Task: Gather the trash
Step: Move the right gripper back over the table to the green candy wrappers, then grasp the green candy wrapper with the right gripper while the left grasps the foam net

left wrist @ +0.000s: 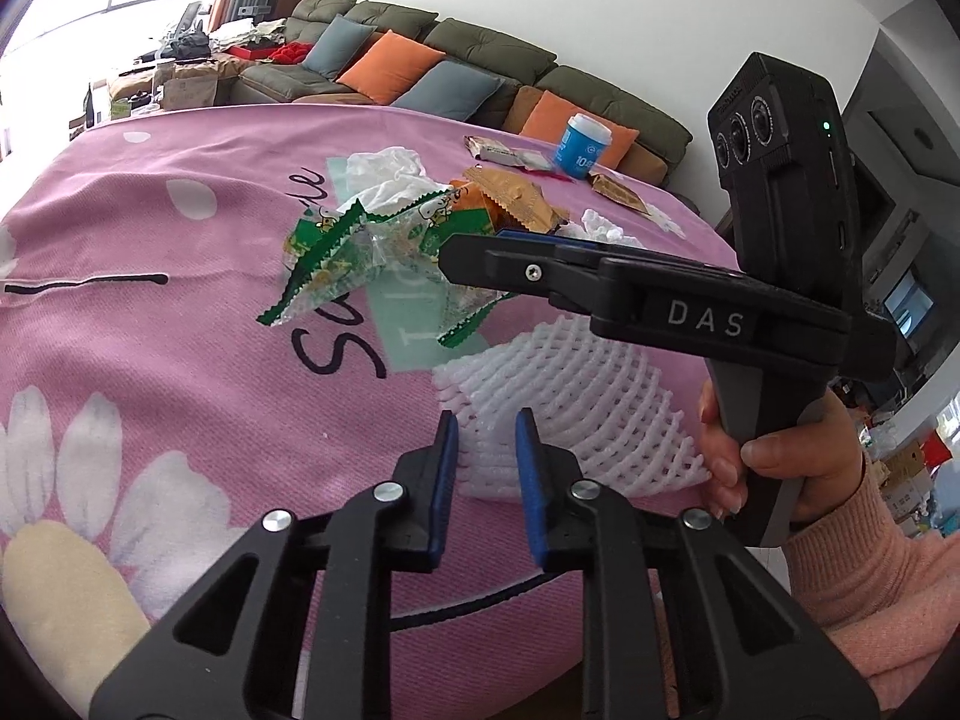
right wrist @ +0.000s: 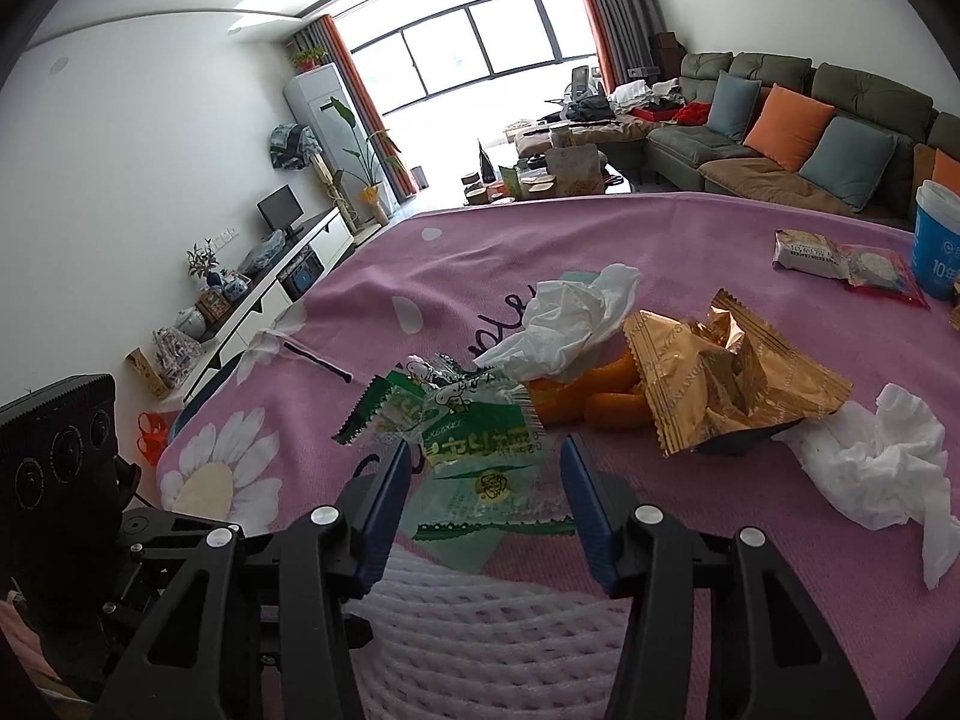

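Trash lies on a pink flowered tablecloth [left wrist: 150, 324]. A green and clear snack wrapper [left wrist: 360, 252] [right wrist: 474, 450] lies in the middle. My right gripper [right wrist: 486, 468] is open with its blue pads either side of that wrapper; in the left wrist view it [left wrist: 462, 258] reaches in from the right. A white foam fruit net [left wrist: 570, 402] [right wrist: 480, 630] lies under it. My left gripper [left wrist: 486, 426] is open, its tips at the net's near edge. A gold wrapper [right wrist: 732, 372], orange peel [right wrist: 564, 402] and crumpled tissues [right wrist: 570, 318] [right wrist: 870, 468] lie beyond.
A blue and white cup [left wrist: 585, 144] [right wrist: 936, 240] and flat snack packets [right wrist: 840, 258] sit at the far right of the table. A black hairpin [left wrist: 90, 283] lies at the left. A green sofa with cushions [left wrist: 480, 72] stands behind the table.
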Action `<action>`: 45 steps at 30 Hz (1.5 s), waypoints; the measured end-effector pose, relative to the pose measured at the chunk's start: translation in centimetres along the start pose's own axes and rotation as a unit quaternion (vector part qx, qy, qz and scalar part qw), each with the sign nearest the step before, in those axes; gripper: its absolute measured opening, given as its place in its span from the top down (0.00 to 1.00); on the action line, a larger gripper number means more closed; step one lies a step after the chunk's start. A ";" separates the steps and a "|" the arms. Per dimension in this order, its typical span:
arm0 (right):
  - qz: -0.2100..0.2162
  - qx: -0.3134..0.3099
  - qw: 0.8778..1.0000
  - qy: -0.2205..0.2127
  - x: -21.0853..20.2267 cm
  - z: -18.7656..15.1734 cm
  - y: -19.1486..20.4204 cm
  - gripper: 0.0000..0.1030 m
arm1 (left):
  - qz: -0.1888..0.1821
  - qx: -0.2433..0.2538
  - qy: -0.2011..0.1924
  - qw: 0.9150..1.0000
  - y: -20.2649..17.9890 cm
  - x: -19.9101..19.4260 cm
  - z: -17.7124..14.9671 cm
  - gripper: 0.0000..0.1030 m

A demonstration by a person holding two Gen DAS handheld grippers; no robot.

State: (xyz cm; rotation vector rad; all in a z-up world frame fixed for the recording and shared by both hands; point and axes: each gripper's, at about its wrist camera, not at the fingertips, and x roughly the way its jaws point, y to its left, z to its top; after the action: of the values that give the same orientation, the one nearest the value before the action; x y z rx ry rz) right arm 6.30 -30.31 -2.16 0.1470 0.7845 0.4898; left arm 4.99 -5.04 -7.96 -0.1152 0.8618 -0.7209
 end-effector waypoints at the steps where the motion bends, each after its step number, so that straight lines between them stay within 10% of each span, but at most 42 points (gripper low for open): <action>1: 0.000 -0.001 1.000 0.002 0.0 0.0 -0.1 0.60 | -0.001 0.000 -0.001 1.000 0.0 -0.1 0.0 0.82; 5: 0.004 -0.005 1.000 0.009 0.2 -0.1 0.0 0.85 | 0.000 0.000 -0.002 1.000 0.2 -0.4 -0.1 0.89; 22: 0.018 0.006 0.999 -0.027 -2.4 0.0 -0.2 0.97 | -0.001 -0.014 -0.023 1.000 1.7 -2.5 -0.5 0.99; 27: 0.018 0.014 0.999 -0.023 -2.5 -0.5 -0.6 0.97 | -0.013 -0.019 -0.011 1.000 1.8 -2.1 -0.6 0.58; 30: 0.023 0.033 0.999 -0.021 -2.3 -0.6 -1.3 0.92 | -0.021 -0.012 -0.006 1.000 1.3 -1.5 -0.4 0.51; 34: 0.017 0.050 0.998 -0.018 -2.2 -0.6 -1.9 0.52 | -0.029 -0.006 0.004 1.000 0.7 -0.3 -0.1 0.41; 42: 0.001 0.047 0.999 0.007 -0.5 -0.3 -1.9 0.49 | -0.007 0.008 0.008 1.000 -0.1 0.6 0.0 0.76; 45: -0.001 0.041 0.999 0.012 -0.1 -0.3 -1.7 0.68 | -0.003 0.012 0.005 1.000 -0.2 0.4 0.1 0.83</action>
State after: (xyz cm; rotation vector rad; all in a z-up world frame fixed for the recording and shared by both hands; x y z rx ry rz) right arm 6.68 -31.87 -2.79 0.2165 0.8278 0.4575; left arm 5.13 -5.46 -8.14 -0.0923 0.8628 -0.7383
